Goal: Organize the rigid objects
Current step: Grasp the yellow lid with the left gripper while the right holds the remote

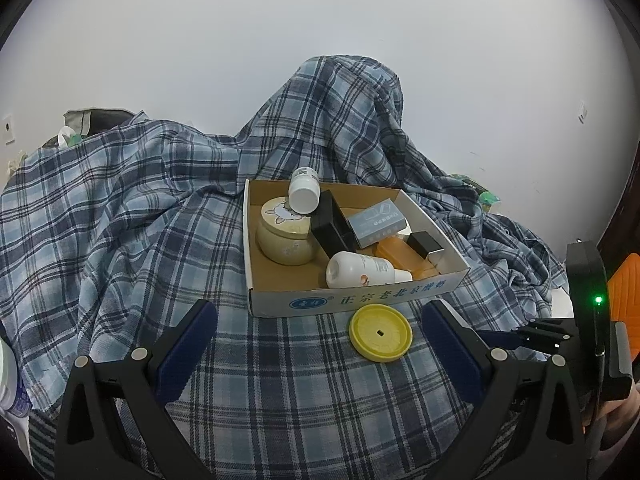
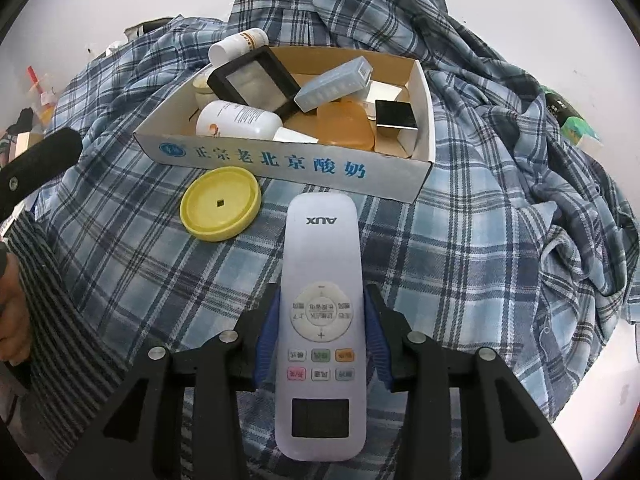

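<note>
A shallow cardboard box (image 1: 352,300) (image 2: 280,162) sits on a plaid cloth and holds white bottles (image 1: 360,270), a cream jar (image 1: 284,236), a black box (image 1: 330,226), a grey-blue box (image 1: 376,220) and an orange bar (image 2: 344,126). A yellow round lid (image 1: 380,332) (image 2: 220,204) lies on the cloth in front of the box. My left gripper (image 1: 320,320) is open and empty, just short of the lid. My right gripper (image 2: 320,320) is shut on a white AUX remote control (image 2: 320,280), held above the cloth and pointing at the box's front wall.
The blue plaid cloth (image 1: 120,220) is bunched high behind and right of the box. The other gripper's body (image 1: 588,320) is at the right edge of the left view. A striped sleeve (image 2: 40,280) is at the left of the right view. Clutter lies at the far left (image 2: 36,92).
</note>
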Action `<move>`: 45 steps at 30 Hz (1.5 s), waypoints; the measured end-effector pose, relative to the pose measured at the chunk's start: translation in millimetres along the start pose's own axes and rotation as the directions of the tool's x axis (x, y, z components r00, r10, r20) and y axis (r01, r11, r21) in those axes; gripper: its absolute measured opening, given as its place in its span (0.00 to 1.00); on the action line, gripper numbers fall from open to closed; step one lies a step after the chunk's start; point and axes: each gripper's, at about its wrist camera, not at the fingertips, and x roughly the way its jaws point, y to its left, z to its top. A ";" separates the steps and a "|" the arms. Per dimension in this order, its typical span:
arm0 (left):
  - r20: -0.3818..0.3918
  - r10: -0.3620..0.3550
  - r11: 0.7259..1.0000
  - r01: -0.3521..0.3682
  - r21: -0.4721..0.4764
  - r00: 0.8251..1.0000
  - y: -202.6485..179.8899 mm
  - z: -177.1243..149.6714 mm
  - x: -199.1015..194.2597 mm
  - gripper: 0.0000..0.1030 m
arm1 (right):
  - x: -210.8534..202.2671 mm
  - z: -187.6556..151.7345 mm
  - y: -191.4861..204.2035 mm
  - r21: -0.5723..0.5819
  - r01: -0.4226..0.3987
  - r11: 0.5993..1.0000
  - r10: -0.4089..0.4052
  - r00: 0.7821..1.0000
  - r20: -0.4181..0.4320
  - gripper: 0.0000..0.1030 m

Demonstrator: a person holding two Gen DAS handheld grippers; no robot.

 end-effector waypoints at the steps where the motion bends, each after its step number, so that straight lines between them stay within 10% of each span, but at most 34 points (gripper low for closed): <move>1: 0.002 0.000 1.000 0.000 0.001 1.000 0.1 -0.1 -0.1 1.00 | -0.1 -1.8 0.7 -0.005 0.002 1.000 -0.002 1.000 0.001 0.39; 18: -0.010 0.002 0.994 -0.001 0.107 1.000 -21.6 1.5 1.1 1.00 | -37.5 10.3 -25.4 0.114 0.044 0.993 -0.065 0.981 0.185 0.38; 26: -0.151 -0.085 0.987 0.104 0.125 0.985 -47.6 12.5 32.8 0.99 | -34.3 3.2 -44.3 0.182 0.074 0.980 -0.115 0.968 0.224 0.38; 42: -0.403 -0.024 0.988 0.084 0.132 0.915 -56.4 -1.3 107.3 0.77 | -23.4 -2.4 -49.7 0.202 0.042 0.978 -0.082 0.977 0.198 0.38; 45: -0.401 -0.006 0.983 0.078 0.165 0.916 -60.9 -4.7 107.1 0.59 | -21.7 -2.2 -50.1 0.201 0.041 0.979 -0.081 0.978 0.193 0.38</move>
